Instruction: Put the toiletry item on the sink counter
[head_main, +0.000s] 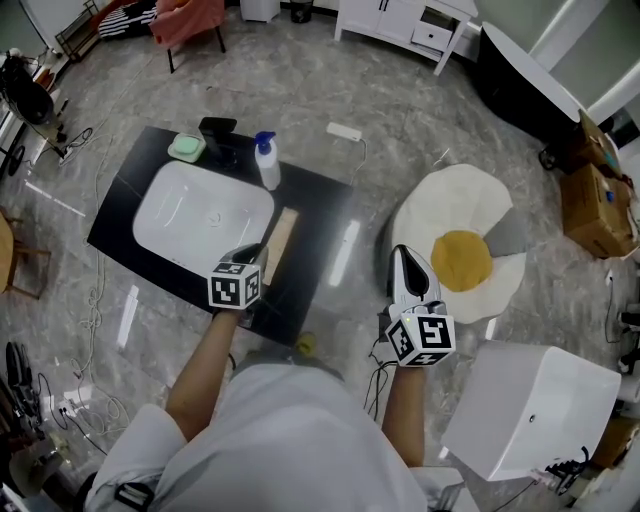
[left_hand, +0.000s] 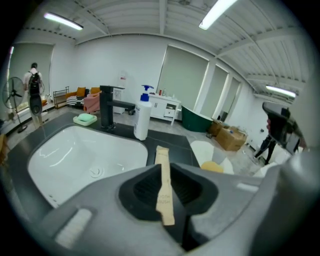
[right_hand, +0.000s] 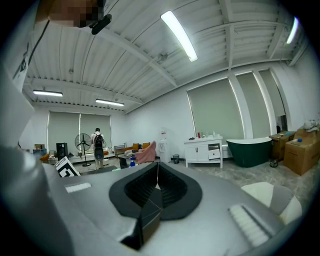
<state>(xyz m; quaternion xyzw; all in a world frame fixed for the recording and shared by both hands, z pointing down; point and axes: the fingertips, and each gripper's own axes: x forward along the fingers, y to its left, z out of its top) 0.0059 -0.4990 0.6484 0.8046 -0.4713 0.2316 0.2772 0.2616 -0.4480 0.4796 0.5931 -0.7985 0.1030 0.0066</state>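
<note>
On the head view, the left gripper (head_main: 254, 254) sits over the near right part of the black table (head_main: 318, 235), just right of the white sink basin (head_main: 190, 220). Its jaws are clamped on the near end of one tan toothbrush packet (head_main: 281, 236), which runs away from the gripper along the basin's right rim. At the table's far edge stand one black faucet (head_main: 218, 135), one green soap dish (head_main: 186, 147) and one white pump bottle (head_main: 267, 162). The right gripper (head_main: 409, 268) is well apart from the table, above the floor by an egg-shaped rug (head_main: 462, 258).

In the left gripper view, the left gripper (left_hand: 170, 194) has its jaws pressed against the toothbrush packet (left_hand: 161, 159), which stands on edge between them and sticks out ahead over the table (left_hand: 178, 143), beside the sink basin (left_hand: 75, 155). Whether its far end touches the table cannot be told. This view shows print on the packet, which the head view does not. The faucet (left_hand: 106, 107), soap dish (left_hand: 85, 119) and pump bottle (left_hand: 142, 117) stand behind the basin, and a person (left_hand: 34, 90) with a backpack is far off at left.

In the right gripper view, the right gripper (right_hand: 157, 186) has its jaws together with nothing between them. It looks level across the room, so no sink shows here. Instead it shows a dark green bathtub (right_hand: 248, 150), a white cabinet (right_hand: 202, 151), a fan (right_hand: 82, 142) and the same person (right_hand: 97, 145).
</note>
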